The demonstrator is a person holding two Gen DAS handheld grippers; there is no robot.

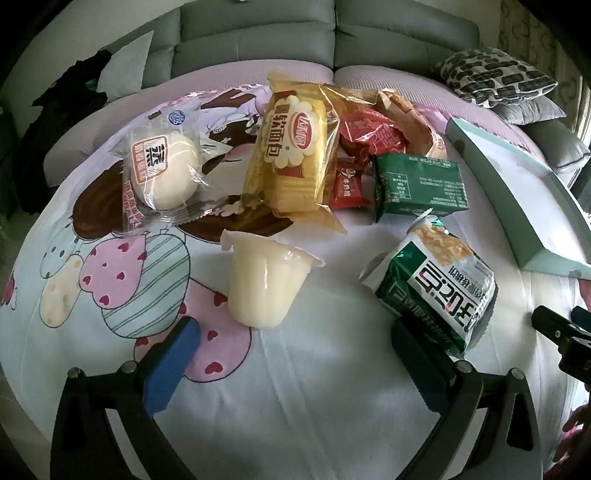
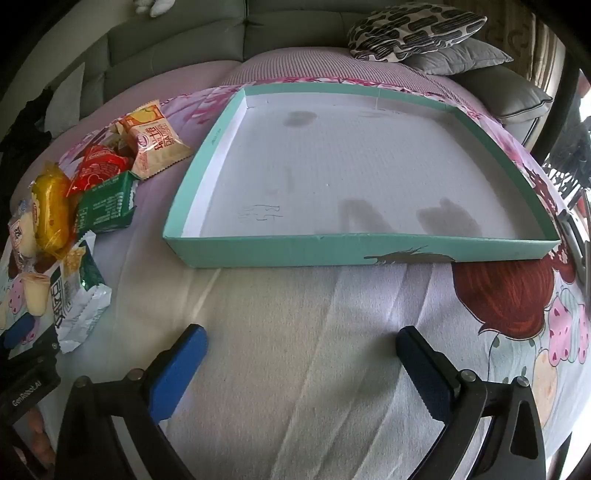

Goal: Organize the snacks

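Several snacks lie on a cartoon bedsheet. In the left wrist view I see a pale jelly cup (image 1: pixel 264 282) on its side, a steamed bun pack (image 1: pixel 164 168), a yellow bread bag (image 1: pixel 291 155), red packets (image 1: pixel 365 140), a dark green packet (image 1: pixel 419 184) and a green-white packet (image 1: pixel 436 284). My left gripper (image 1: pixel 291 350) is open, just short of the jelly cup. The teal box (image 2: pixel 295 254) lies empty in the right wrist view. My right gripper (image 2: pixel 301 350) is open and empty in front of it.
A grey sofa back (image 1: pixel 258 40) and patterned pillows (image 2: pixel 413 29) stand behind. The snack pile also shows at the left of the right wrist view (image 2: pixel 74 206). An orange-white packet (image 2: pixel 155 140) lies beside the box. The box's edge (image 1: pixel 517 184) shows at right.
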